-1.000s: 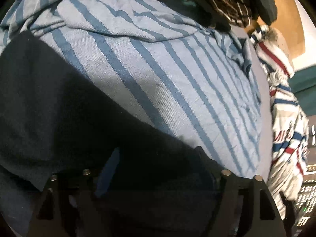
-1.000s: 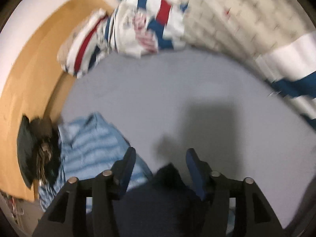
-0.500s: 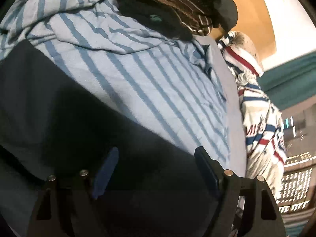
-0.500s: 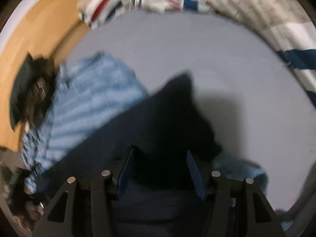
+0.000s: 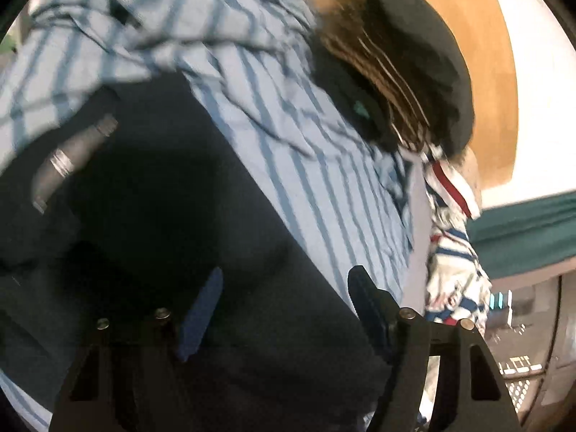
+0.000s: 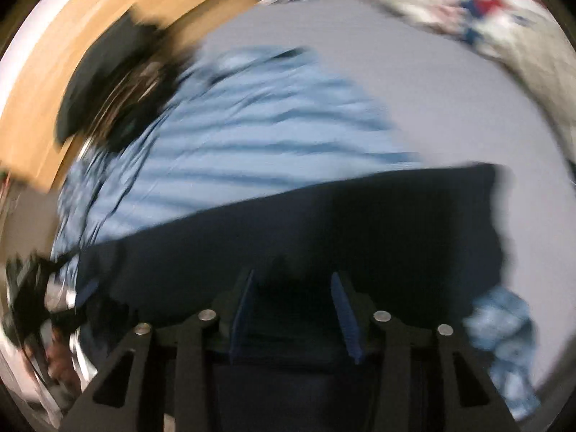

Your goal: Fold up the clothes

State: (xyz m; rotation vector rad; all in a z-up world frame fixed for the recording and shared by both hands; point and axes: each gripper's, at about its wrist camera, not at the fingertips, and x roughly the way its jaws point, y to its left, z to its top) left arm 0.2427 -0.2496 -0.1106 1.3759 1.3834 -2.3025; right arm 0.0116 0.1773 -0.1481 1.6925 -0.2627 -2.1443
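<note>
The grey bed sheet (image 6: 414, 82) stretches out ahead of my right hand-held gripper (image 6: 293, 309), and on it lies the blue striped shirt (image 5: 324, 187), now half covered by the dark navy garment (image 6: 324, 223) I am folding. A second ago that navy cloth showed only as a small bunch at my right fingertips; it now spreads as a broad, straight-edged panel over the shirt's lower part, so I judge one fold has just been carried across. My right jaws have just been closing and stand part-way apart, with navy cloth between them; I cannot tell whether the pads press it. My left hand-held gripper (image 5: 284, 309) has narrowed slightly but is still apart over the same navy cloth, gripping nothing that I can see. Beyond the shirt sits a dark folded pile (image 5: 406, 72), and the red-white-blue patterned blanket (image 5: 453, 270) is right of my left gripper. No writing is readable.
</note>
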